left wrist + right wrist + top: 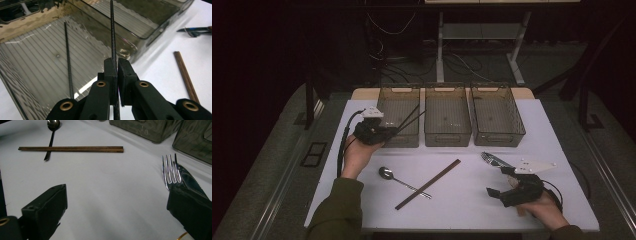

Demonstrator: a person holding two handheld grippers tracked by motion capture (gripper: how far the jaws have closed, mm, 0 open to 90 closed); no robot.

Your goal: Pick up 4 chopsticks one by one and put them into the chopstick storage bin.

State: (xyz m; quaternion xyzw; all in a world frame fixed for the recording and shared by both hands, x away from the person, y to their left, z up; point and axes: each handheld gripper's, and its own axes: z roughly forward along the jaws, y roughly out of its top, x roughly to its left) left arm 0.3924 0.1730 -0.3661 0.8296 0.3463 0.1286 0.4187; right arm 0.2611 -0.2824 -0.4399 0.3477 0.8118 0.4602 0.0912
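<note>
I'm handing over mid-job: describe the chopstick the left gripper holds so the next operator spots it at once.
Find the three smoky bins along the table's far edge and take the leftmost bin. Over its near right corner the left gripper is shut on a thin black chopstick. Its twin lies loose inside the bin, and the brown pair lies on the table.

Seen from the high view, the room is dim and nearly black toward nine and three o'clock, while the white worktop (452, 200) catches soft overhead light. In the left gripper view, glare ripples across the clear bin (37, 62) toward ten o'clock (its ribbed floor shimmers), and the near jaws are slightly soft. In the right gripper view, the fork (171, 171) glints, faint shadows lie under the jaws, and the far edge blurs
</note>
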